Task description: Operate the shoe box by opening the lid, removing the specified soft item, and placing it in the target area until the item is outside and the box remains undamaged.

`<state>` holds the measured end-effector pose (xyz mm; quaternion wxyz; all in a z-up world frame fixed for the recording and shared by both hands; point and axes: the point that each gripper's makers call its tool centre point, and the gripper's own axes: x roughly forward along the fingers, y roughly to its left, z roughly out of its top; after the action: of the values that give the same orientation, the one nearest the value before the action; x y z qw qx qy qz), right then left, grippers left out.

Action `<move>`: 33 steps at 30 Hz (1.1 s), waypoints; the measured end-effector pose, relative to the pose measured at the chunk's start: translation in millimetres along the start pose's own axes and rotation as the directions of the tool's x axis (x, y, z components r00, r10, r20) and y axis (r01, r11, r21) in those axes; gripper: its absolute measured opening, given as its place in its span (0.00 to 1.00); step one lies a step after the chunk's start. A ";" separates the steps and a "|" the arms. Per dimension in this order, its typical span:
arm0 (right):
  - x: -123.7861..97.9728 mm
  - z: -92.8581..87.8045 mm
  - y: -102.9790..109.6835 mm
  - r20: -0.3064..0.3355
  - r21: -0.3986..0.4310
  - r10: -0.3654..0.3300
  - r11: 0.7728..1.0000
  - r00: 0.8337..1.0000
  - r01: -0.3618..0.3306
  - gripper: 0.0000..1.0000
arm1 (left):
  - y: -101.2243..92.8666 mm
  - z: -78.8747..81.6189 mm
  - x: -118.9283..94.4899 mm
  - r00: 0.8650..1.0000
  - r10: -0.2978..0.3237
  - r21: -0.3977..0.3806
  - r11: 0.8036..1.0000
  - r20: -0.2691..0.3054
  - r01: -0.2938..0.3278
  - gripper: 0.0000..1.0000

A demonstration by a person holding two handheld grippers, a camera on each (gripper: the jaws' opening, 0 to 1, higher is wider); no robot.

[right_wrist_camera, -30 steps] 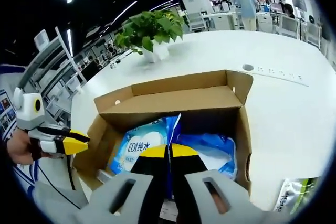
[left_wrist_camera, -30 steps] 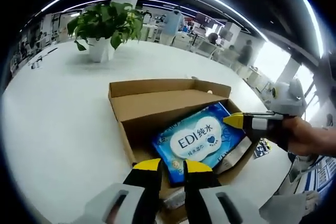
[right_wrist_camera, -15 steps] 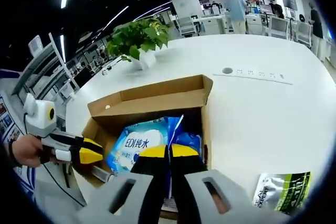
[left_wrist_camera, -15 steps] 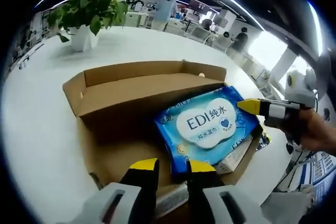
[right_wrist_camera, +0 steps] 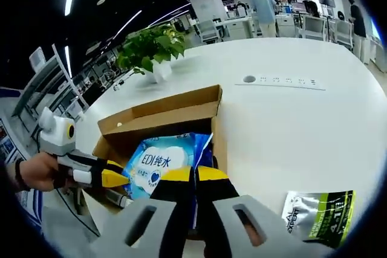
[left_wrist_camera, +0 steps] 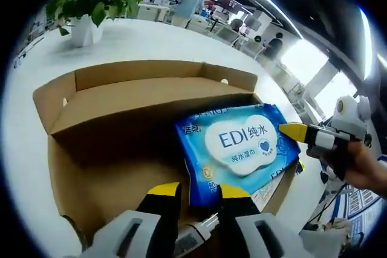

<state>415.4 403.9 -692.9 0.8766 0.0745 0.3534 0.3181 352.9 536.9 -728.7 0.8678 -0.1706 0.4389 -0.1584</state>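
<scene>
1. Now we see the wipes pack [left_wrist_camera: 239,146] risen higher out of the shoe box [left_wrist_camera: 130,98] than a second ago.
2. Our right tool [right_wrist_camera: 194,175] stays pinched on its edge; our left tool [left_wrist_camera: 195,191] sits nearly pressed together, empty.
3. Next comes the tabletop [right_wrist_camera: 290,119].

box [left_wrist_camera: 139,98]: matt cardboard | wipes pack [left_wrist_camera: 237,145]: glossy, probably plastic | table [right_wrist_camera: 290,125]: smooth

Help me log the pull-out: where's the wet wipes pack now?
In the right gripper view the blue wet wipes pack is clamped in the right gripper, lifted partly out of the open shoe box.
</scene>
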 end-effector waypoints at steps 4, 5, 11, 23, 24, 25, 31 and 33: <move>-0.8 0.1 0.8 0.007 0.022 0.007 1.000 1.000 -0.007 0.00 | -2.7 -2.3 3.7 1.000 -0.010 -0.013 1.000 -0.003 0.010 0.22; -1.6 -0.2 1.1 0.009 0.026 0.007 1.000 1.000 -0.007 0.00 | -4.6 -4.8 5.4 1.000 -0.015 -0.012 1.000 -0.010 0.015 0.22; -3.4 -0.1 6.1 0.018 0.047 0.037 0.998 0.999 -0.037 0.00 | -7.3 -7.0 9.8 1.000 0.000 0.010 1.000 -0.021 0.001 0.16; -3.4 -7.7 9.1 -0.023 0.035 0.032 0.999 0.999 -0.031 0.00 | -8.7 -2.1 5.4 1.000 0.023 -0.004 1.000 -0.006 -0.023 0.05; -3.8 -7.7 8.8 -0.022 0.033 0.030 0.999 0.999 -0.029 0.00 | -9.8 -1.6 3.9 1.000 0.019 -0.005 1.000 -0.005 -0.019 0.05; -4.4 -7.6 9.0 -0.022 0.029 0.030 0.999 0.999 -0.030 0.00 | -11.0 -1.2 1.7 1.000 0.015 0.002 1.000 -0.003 -0.015 0.05; -8.0 -6.7 11.3 -0.021 0.023 0.027 0.999 0.999 -0.027 0.00 | -13.9 5.7 -7.9 1.000 0.005 0.008 1.000 0.026 -0.006 0.04; -9.3 -6.1 13.4 -0.018 0.016 0.025 1.000 1.000 -0.025 0.00 | -15.5 8.4 -11.8 0.999 0.011 0.017 1.000 0.036 -0.012 0.04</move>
<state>399.5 408.3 -687.3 0.8686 0.0827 0.3630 0.3270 351.2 529.4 -709.0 0.8779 -0.1631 0.4231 -0.1541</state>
